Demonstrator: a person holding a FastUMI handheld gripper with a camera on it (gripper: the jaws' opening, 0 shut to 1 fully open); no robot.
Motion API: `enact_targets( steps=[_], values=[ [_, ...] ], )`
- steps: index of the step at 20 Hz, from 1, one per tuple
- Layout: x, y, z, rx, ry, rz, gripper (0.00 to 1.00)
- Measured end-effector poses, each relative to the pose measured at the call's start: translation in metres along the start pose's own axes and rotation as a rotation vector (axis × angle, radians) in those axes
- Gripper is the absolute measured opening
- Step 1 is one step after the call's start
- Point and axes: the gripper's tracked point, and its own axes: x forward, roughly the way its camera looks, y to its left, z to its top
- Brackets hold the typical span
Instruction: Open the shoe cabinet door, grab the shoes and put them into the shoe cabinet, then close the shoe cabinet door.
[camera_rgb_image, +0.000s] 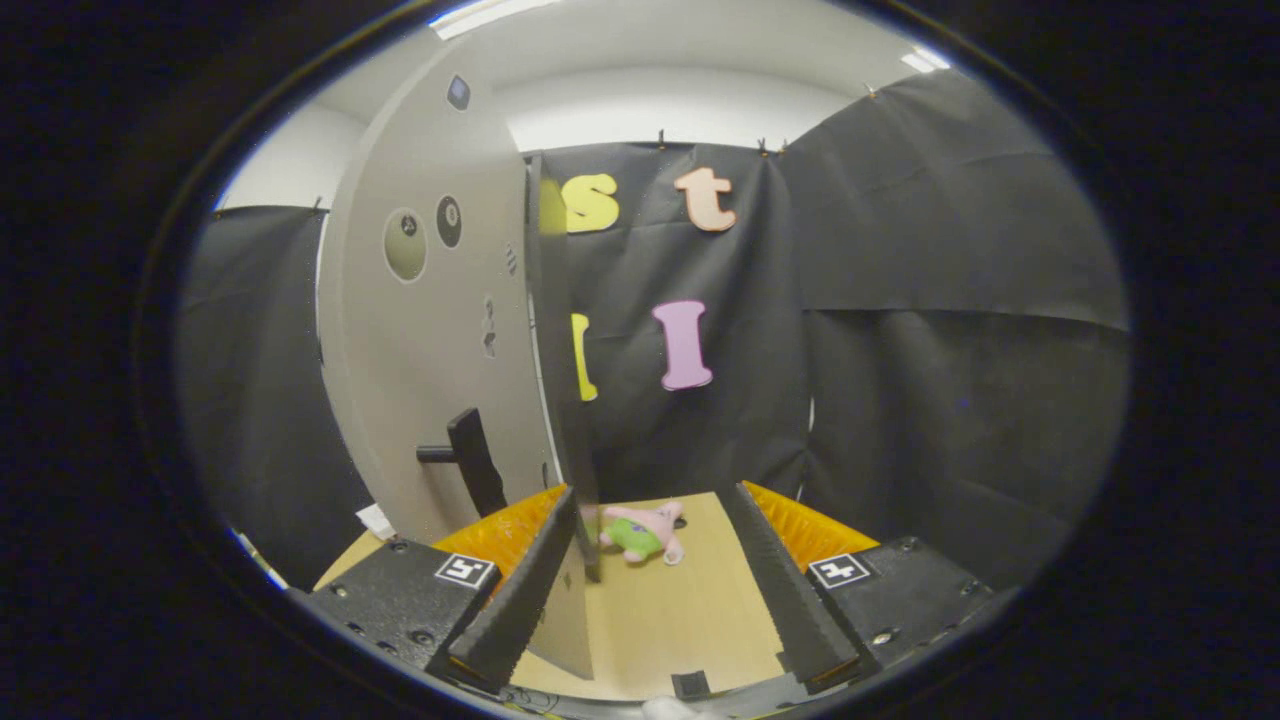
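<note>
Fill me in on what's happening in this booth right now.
A person is working a handheld gripper at the shoe cabinet. The cabinet door stands swung open, its edge reaching in between the open fingers, close to the left one; its dark handle is not being held. A pink and green plush toy lies on the wooden tabletop just beyond the fingers.

door (440, 330) edge blocks between spread jaws; tabletop (690, 610) beyond free.
</note>
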Motion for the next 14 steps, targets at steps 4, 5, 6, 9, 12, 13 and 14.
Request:
enact_targets(
  steps=[4, 5, 6, 9, 12, 13, 14],
  values=[
    [0.009, 0.013, 0.008, -0.056, -0.009, 0.091, 0.99],
    [0.015, 0.013, 0.008, -0.072, -0.014, 0.101, 0.99],
    [0.016, 0.014, 0.011, -0.082, -0.020, 0.107, 0.99],
    [0.017, 0.020, 0.009, -0.064, -0.005, 0.131, 0.98],
    [0.017, 0.024, 0.011, -0.073, -0.003, 0.133, 0.96],
    [0.017, 0.029, 0.009, -0.076, 0.009, 0.142, 0.95],
    [0.020, 0.035, 0.009, -0.065, 0.013, 0.151, 0.95]
  ],
)
